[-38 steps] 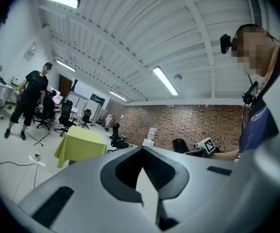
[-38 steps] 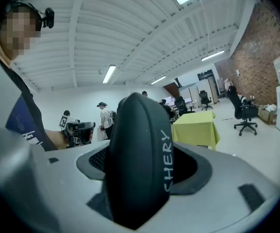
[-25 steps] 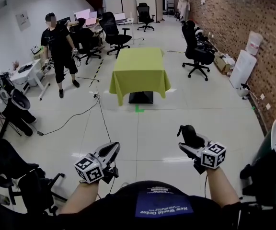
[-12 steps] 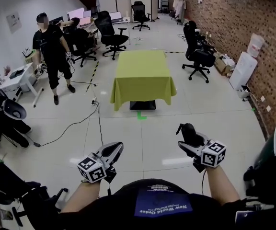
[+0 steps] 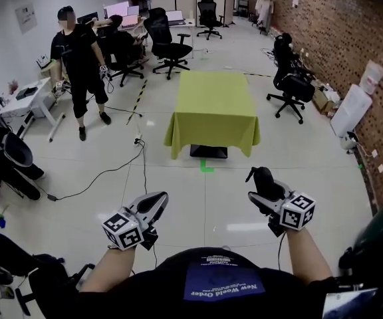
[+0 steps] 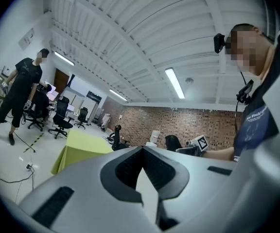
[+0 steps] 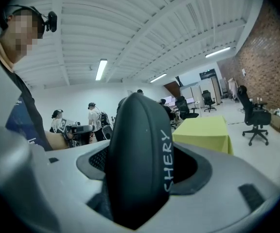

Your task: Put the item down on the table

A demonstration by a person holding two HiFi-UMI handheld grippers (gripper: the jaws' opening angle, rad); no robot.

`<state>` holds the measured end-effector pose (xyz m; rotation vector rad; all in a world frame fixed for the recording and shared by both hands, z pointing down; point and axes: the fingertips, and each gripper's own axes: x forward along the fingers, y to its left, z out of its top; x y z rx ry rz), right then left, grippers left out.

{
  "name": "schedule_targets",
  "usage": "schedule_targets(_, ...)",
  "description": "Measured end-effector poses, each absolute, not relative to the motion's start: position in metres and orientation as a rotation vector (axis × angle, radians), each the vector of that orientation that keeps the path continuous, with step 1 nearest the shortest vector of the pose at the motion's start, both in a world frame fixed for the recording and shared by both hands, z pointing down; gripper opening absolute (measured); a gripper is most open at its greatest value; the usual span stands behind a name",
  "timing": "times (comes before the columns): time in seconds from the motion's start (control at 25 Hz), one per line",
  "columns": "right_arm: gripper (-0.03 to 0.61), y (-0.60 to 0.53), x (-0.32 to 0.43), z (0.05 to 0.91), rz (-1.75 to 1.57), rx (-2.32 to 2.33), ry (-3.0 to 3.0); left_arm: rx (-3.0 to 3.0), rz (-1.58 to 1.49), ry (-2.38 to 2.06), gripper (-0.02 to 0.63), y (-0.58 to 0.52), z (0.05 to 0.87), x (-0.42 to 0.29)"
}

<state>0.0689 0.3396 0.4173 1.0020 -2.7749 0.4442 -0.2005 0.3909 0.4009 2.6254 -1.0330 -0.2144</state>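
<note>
1 green table point(image 5: 215, 105) nearer; right gripper point(image 5: 260, 185) clamps 1 black item point(image 7: 140, 164); left gripper point(image 5: 157, 199) closed, empty.

White letters reading "SHERY" ran along the black rounded item point(image 7: 130, 144) held in my right gripper point(image 7: 145, 171). My dark shirt point(image 5: 221, 286) carried "New World Order", upside down to the head camera.

Black shirt point(image 5: 178, 278) with a white-printed blue patch point(image 5: 223, 284); grey left gripper point(image 5: 158, 199) and right gripper point(image 5: 256, 181) bear black-and-white marker cubes point(image 5: 123, 230).
</note>
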Motion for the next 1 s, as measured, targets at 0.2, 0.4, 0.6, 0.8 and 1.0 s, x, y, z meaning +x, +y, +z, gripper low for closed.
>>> schedule_targets(0.2, 0.324, 0.262, 0.075, 0.423, 0.439, 0.93, -2.796, 2.594, -0.206, -1.11, -0.008, 0.335, 0.405, -0.193)
schedule_targets(0.4, 0.324, 0.172, 0.089, 0.421, 0.404, 0.811, -2.821, 2.545, -0.22, -1.223, -0.008, 0.263, 0.403, -0.171)
schedule_targets(0.6, 0.324, 0.096, 0.103, 0.413, 0.37, 0.683, -2.838, 2.52, -0.259, -1.284, -0.008, 0.191, 0.39, -0.14)
schedule_targets(0.8, 0.324, 0.035, 0.112, 0.41, 0.374, 0.672, -2.85, 2.535, -0.243, -1.271, -0.008, 0.133, 0.387, -0.12)
schedule_targets(1.0, 0.324, -0.027, 0.106, 0.414, 0.378, 0.712, -2.838, 2.556, -0.267, -1.228, -0.008, 0.064, 0.389, -0.126)
